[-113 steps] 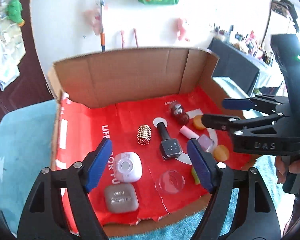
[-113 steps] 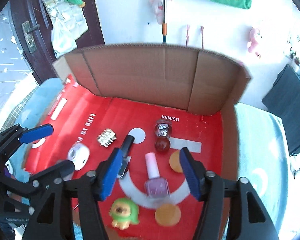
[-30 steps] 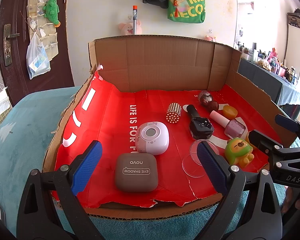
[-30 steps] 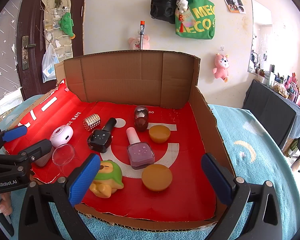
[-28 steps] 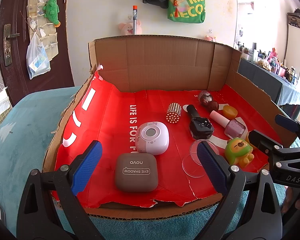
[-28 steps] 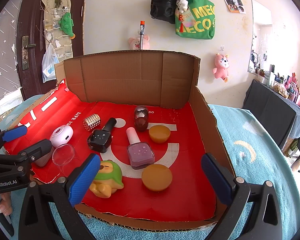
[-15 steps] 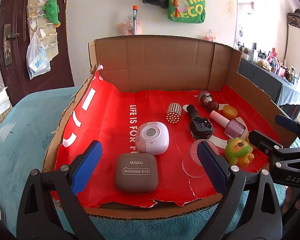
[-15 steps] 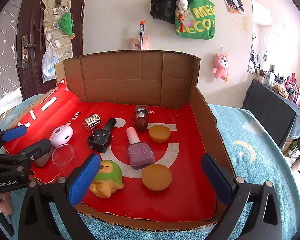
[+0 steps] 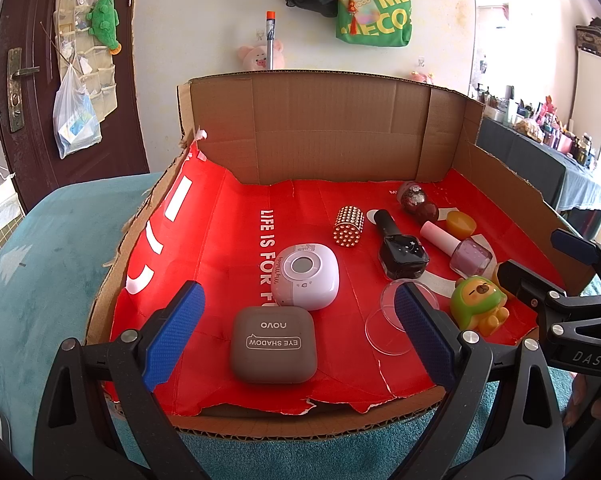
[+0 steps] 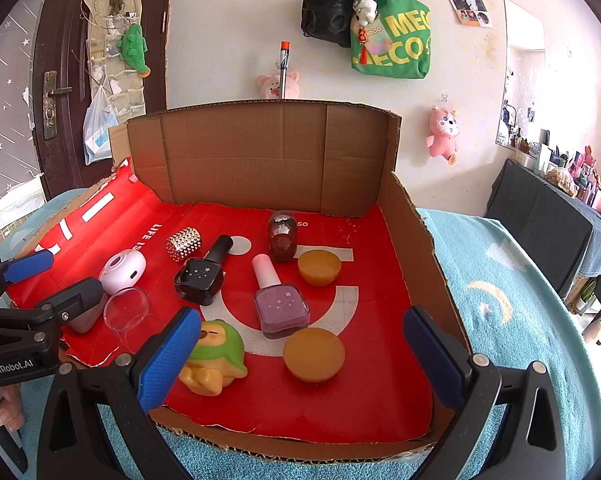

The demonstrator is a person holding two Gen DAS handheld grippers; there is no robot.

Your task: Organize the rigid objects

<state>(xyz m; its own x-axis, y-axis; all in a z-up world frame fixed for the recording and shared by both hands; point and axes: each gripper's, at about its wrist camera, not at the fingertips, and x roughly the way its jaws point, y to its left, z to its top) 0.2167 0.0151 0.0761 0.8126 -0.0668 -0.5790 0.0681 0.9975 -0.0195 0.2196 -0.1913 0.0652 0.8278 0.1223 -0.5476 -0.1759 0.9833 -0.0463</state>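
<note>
You have pulled both claws back and up from the tray: 3.8 seconds ago they hung right over the things, and for the last second nothing has moved at all. Your left claw [image 9: 298,334] stands wide and empty at the bottom of its frame, over the grey eye shadow case [image 9: 273,344]. Your right claw [image 10: 300,354] is equally wide and empty, framing the orange lid [image 10: 314,354] and the green toy [image 10: 214,356] at lower centre.

The bottles, the studded cap [image 9: 348,226] and the white case [image 9: 305,276] all lie inside the cardboard tray [image 9: 324,136], none of them gripped. I judge this a pause between picks or the end of the sorting.
</note>
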